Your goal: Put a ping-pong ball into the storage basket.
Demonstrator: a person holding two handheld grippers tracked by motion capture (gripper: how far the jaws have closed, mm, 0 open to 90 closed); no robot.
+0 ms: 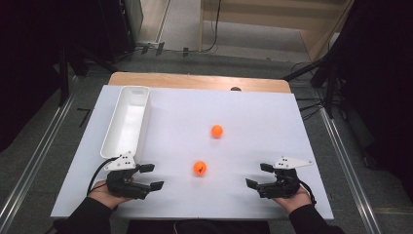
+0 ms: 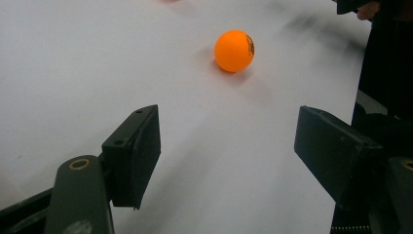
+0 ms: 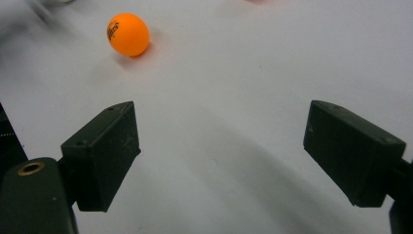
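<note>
A person's 2 hands rest at the near edge of a white table top [image 1: 243, 109], each holding a black two-jaw gripper. The left gripper [image 1: 152, 176] lies near the front left corner with its jaws spread apart and nothing between them, pointing toward the middle of the table. The right gripper [image 1: 257, 175] lies near the front right corner, its jaws also spread wide and empty, pointing back toward the left one.

Between the 2 grippers, a little farther from the person, sits an orange ball [image 1: 199, 167] with dark print on it, resting free on the table and well apart from both sets of jaws. A second orange ball [image 1: 216, 130] lies farther back, near the table's centre. Just beyond the left gripper, a long white tray [image 1: 144, 118] runs along the left side toward the far edge.
</note>
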